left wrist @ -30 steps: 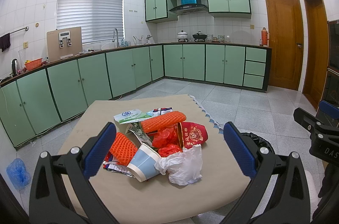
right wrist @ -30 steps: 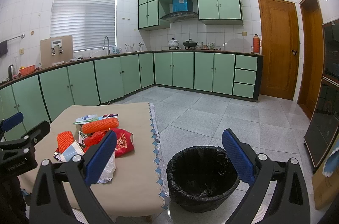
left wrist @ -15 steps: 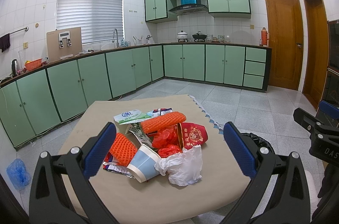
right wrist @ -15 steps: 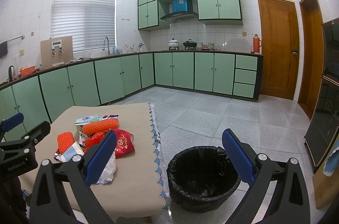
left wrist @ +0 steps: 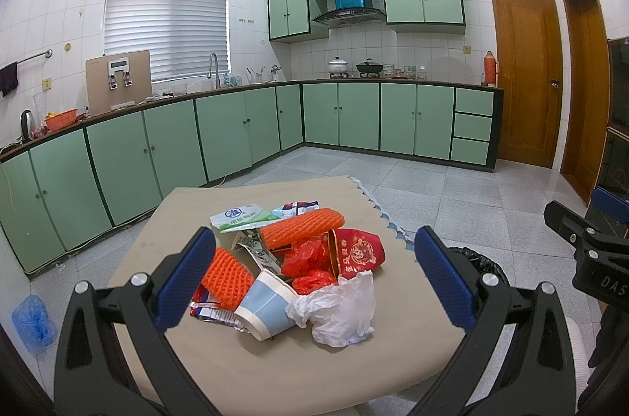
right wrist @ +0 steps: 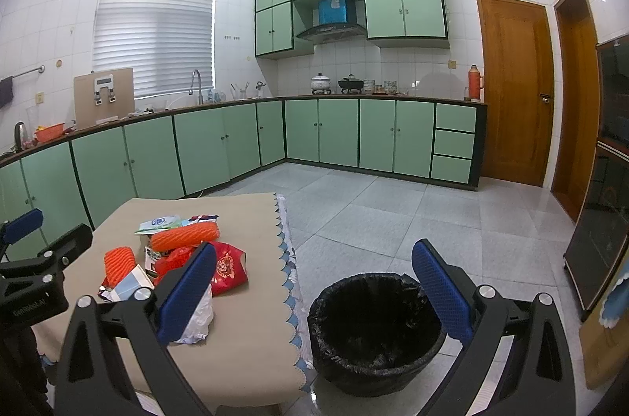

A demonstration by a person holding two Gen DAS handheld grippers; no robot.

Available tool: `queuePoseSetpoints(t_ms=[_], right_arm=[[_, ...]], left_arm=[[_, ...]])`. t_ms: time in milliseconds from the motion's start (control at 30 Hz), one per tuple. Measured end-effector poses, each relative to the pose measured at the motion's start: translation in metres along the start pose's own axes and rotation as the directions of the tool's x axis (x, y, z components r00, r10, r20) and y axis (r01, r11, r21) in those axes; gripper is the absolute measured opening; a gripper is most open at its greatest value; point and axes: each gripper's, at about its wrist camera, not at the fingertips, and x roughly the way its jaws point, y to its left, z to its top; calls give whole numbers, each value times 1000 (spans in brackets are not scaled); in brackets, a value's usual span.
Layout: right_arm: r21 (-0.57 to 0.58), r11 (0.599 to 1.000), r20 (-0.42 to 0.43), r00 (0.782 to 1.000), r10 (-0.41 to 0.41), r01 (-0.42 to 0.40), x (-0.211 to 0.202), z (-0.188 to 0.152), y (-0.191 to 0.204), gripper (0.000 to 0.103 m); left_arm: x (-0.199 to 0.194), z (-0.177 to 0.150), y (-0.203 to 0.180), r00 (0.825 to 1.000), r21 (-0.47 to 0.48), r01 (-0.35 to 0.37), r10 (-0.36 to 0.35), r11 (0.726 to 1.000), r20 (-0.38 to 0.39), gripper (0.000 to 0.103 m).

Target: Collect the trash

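Both grippers hanging over the table, nothing picked up yet

The left gripper has its jaws spread wide and empty, aimed at the trash pile on the beige table: two orange foam nets, a blue paper cup tipped on its side, a crumpled white bag, and a red packet, all touching. The right gripper is wide open too, pointed at the black-lined trash bin on the floor just beside the table.
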Motion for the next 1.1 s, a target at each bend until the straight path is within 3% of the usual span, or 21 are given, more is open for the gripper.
queuePoseSetpoints(t_ms=[267,533,900,1100], right_arm=[[10,1000,8,1000,4,-4,-6,-5,-4,97],[14,1000,20,1000,20,-20,14,-3,0,97],[27,986,-44,985,167,-166,75,-34,36,97],[-8,972,-123,965,231,-234,110,-63,69,91]], left_arm=[[0,2,2,1000,0,0,0,1000,1,98],[11,11,31,996,-27,-92,92,995,19,98],[53,-12,97,974,-59,-226,223,972,-51,98],[66,-38,106,972,-38,-227,224,973,-71,98]])
